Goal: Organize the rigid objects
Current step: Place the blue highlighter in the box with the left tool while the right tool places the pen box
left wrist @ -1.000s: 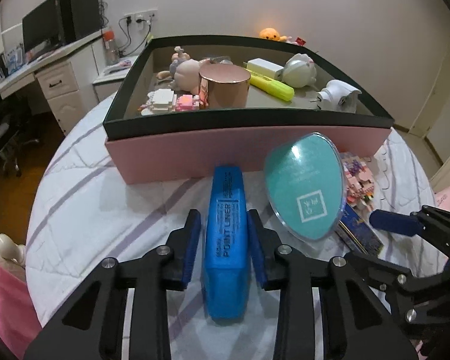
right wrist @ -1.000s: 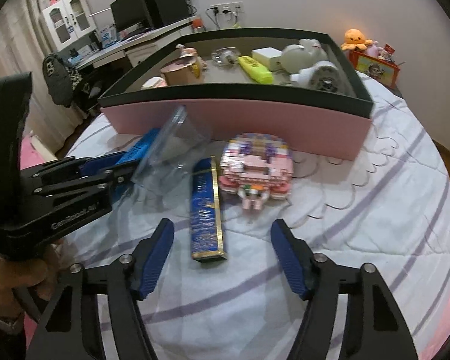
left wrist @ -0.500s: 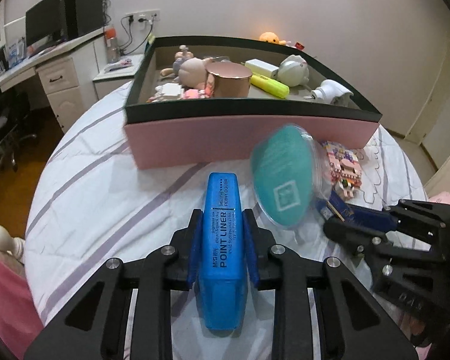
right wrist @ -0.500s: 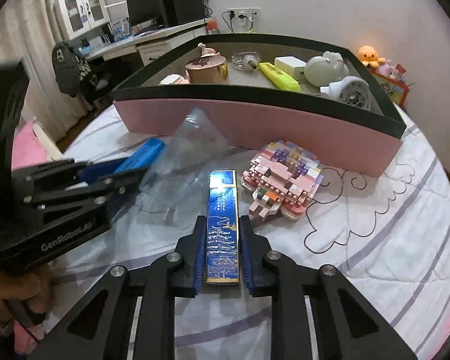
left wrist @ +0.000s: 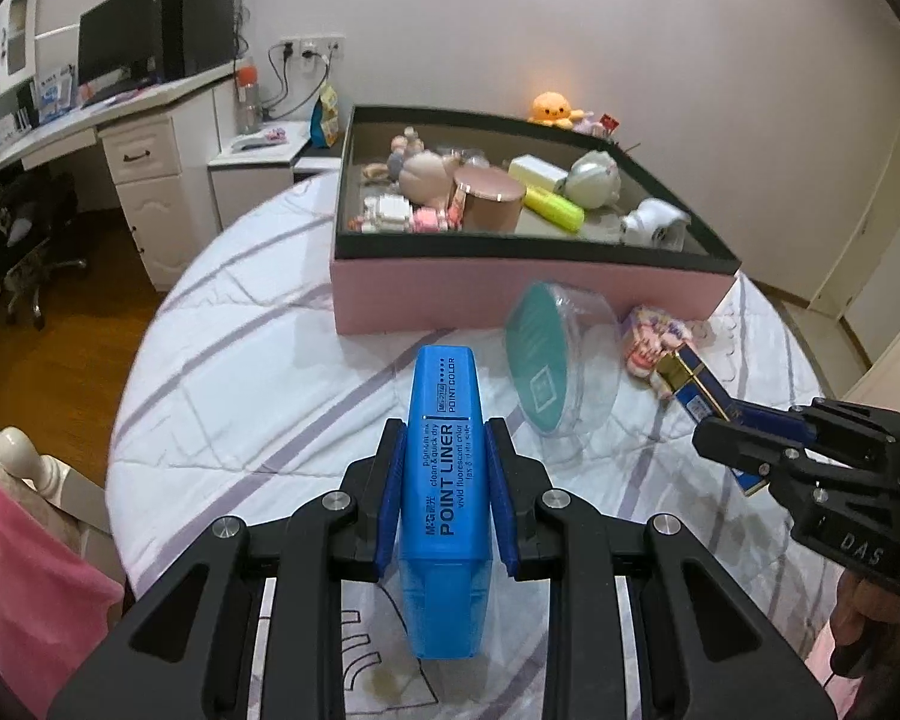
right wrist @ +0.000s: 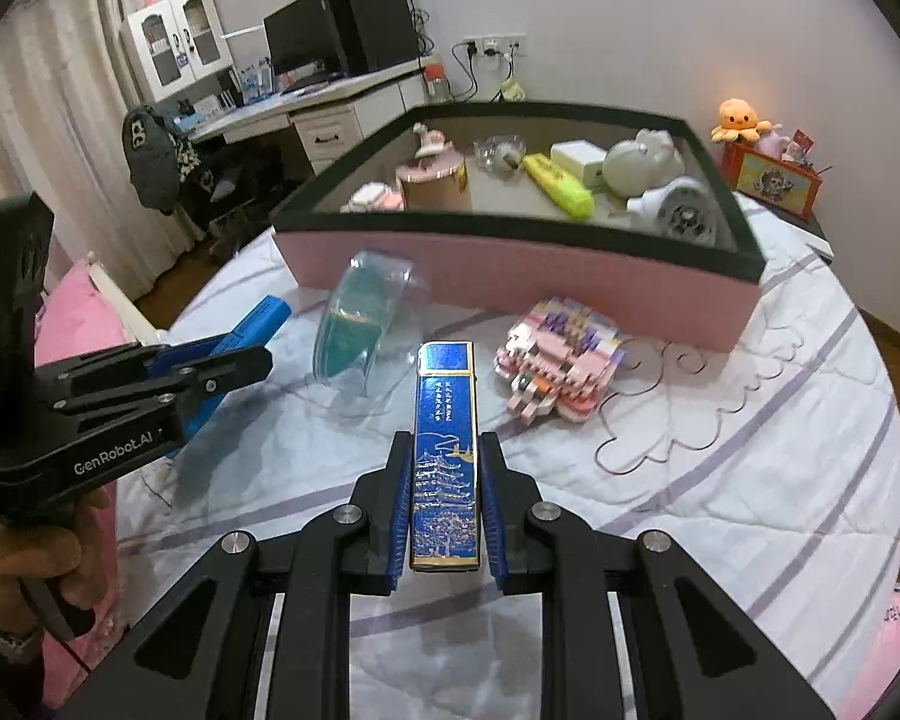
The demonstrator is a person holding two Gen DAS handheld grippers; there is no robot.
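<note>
My left gripper (left wrist: 444,438) is shut on a blue "Point Liner" highlighter (left wrist: 444,480) and holds it above the bed. My right gripper (right wrist: 444,450) is shut on a slim blue-and-gold box (right wrist: 445,450), also lifted; that box shows in the left wrist view (left wrist: 699,387). The pink box with a black rim (left wrist: 510,300) (right wrist: 510,276) stands ahead and holds a rose-gold tin (left wrist: 489,204), a yellow highlighter (left wrist: 552,207) and small toys. A clear case with a teal card (left wrist: 561,360) (right wrist: 354,330) and a pink brick model (right wrist: 558,369) lie in front of it.
Everything rests on a round bed with a white, purple-striped quilt (left wrist: 258,396). A white desk with a monitor (left wrist: 126,42) stands at the back left. An orange plush (right wrist: 741,117) sits behind the box. A pink pillow (left wrist: 24,576) lies at the left edge.
My right gripper shut on the blue-and-gold box and lifted it. My left gripper lifted the blue highlighter and drew back from the pink box.
</note>
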